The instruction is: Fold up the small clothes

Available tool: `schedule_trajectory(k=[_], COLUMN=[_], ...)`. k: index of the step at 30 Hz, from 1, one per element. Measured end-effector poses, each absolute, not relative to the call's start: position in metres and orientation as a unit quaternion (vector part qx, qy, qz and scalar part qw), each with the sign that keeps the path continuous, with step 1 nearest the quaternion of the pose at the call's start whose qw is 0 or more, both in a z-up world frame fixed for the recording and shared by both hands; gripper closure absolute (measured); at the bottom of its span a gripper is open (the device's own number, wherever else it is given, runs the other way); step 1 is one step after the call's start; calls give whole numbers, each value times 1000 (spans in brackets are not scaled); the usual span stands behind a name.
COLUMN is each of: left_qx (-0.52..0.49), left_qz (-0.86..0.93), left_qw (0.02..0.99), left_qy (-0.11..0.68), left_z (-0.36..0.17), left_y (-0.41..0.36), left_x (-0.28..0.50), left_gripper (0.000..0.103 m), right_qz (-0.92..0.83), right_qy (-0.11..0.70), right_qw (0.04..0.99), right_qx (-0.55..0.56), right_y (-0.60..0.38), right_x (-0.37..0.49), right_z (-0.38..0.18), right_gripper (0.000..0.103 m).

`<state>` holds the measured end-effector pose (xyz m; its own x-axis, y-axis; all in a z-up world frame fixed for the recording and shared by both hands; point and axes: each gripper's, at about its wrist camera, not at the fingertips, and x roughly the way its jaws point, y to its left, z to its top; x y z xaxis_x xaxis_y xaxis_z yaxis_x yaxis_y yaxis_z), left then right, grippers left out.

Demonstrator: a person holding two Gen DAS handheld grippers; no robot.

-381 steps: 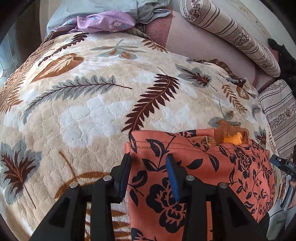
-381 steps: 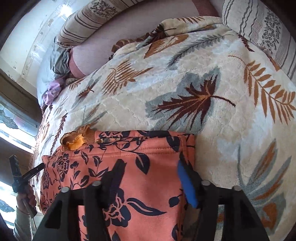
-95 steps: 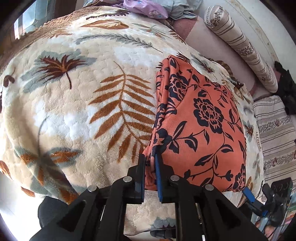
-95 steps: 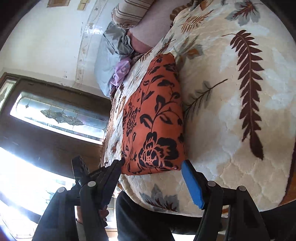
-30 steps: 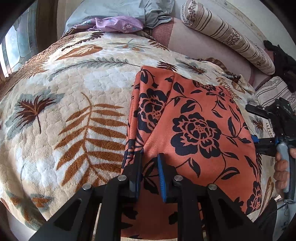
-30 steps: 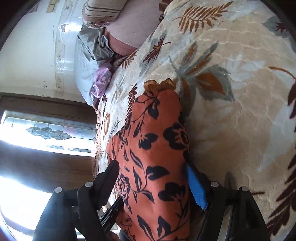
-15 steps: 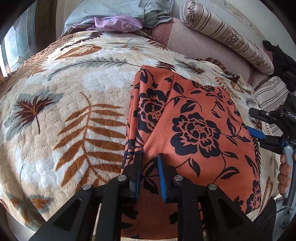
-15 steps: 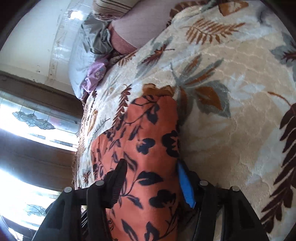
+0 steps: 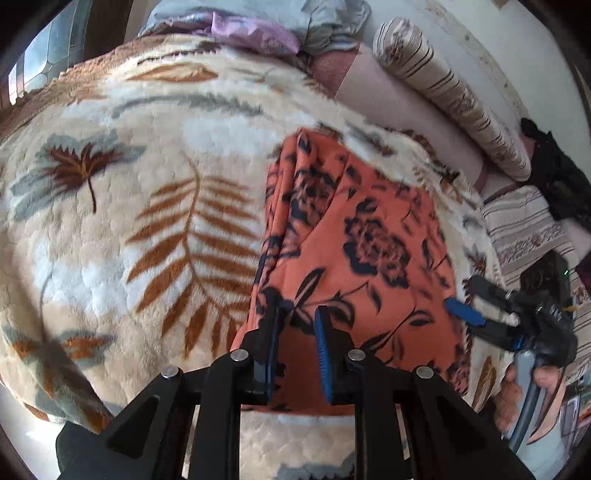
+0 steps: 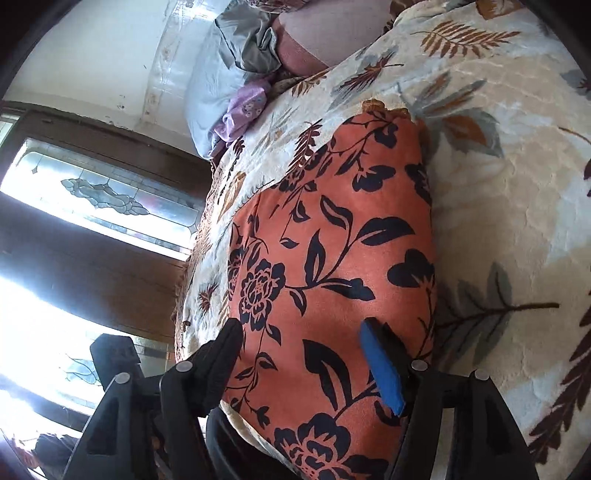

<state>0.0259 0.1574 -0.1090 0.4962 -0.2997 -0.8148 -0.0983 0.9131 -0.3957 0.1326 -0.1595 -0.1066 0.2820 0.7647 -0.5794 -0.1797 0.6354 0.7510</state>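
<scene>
The orange floral garment (image 9: 369,236) lies folded on the leaf-print blanket (image 9: 122,229). The left gripper (image 9: 297,328), clamped on its near edge half a second ago, has let go, fingers now parted. The right gripper (image 10: 303,347) stays spread wide over the garment's other side.

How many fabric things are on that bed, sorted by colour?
Orange floral garment: 1
Purple cloth: 1
Grey-blue cloth: 1
Striped bolster pillow: 1
Leaf-print blanket: 1
Total: 5
</scene>
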Motion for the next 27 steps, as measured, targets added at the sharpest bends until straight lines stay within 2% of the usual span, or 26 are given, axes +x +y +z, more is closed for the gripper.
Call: schedule_trajectory(k=[1, 5, 6, 7, 9, 13, 15, 16, 19, 21, 23, 24, 27], left_qx=[-191, -203, -204, -207, -219, -264, -248, -242, -276, -273, -244, -226, -183], left_qz=[-56, -65, -78, -92, -99, -102, -90, -78, -73, -68, -48, -37, -25], left_qw=[841, 841, 842, 840, 837, 814, 807, 801, 792, 800, 811, 815, 837], left_qy=[504, 498, 493, 492, 492, 507, 529, 542, 540, 529, 530, 532, 514], left_z=[-114, -92, -87, -84, -83, -97, -109, -117, -124, -119, -113, -111, -97], left_y=[156, 160, 160, 163, 168, 177, 172, 170, 174, 174, 169, 165, 156], left_x=[24, 33, 40, 50, 75, 136, 168, 179, 192, 187, 175, 169, 144], left_gripper=[98, 99, 91, 73, 48, 50, 71, 77, 77, 75, 56, 51, 47], right_qz=[317, 318, 319, 320, 322, 325, 325, 325, 323, 325, 326, 326, 320], right_qy=[509, 504, 505, 506, 508, 506, 505, 505, 504, 499, 493, 490, 486], right_qw=[749, 758, 758, 757, 754, 750, 749, 749, 749, 748, 748, 748, 753], right_qx=[282, 264, 262, 262, 267, 276, 278, 280, 285, 293, 303, 305, 307], right_y=[-159, -153, -156, -156, -158, -162, -161, -162, -164, -165, -168, -168, -169], right_x=[132, 128, 129, 130, 129, 130, 130, 130, 129, 127, 126, 126, 123], right_z=[-107, -105, -106, -107, -107, -110, -111, -112, -112, -114, -116, -117, -115], right_gripper=[33, 33, 33, 33, 33, 33, 33, 33, 33, 33, 33, 33, 33])
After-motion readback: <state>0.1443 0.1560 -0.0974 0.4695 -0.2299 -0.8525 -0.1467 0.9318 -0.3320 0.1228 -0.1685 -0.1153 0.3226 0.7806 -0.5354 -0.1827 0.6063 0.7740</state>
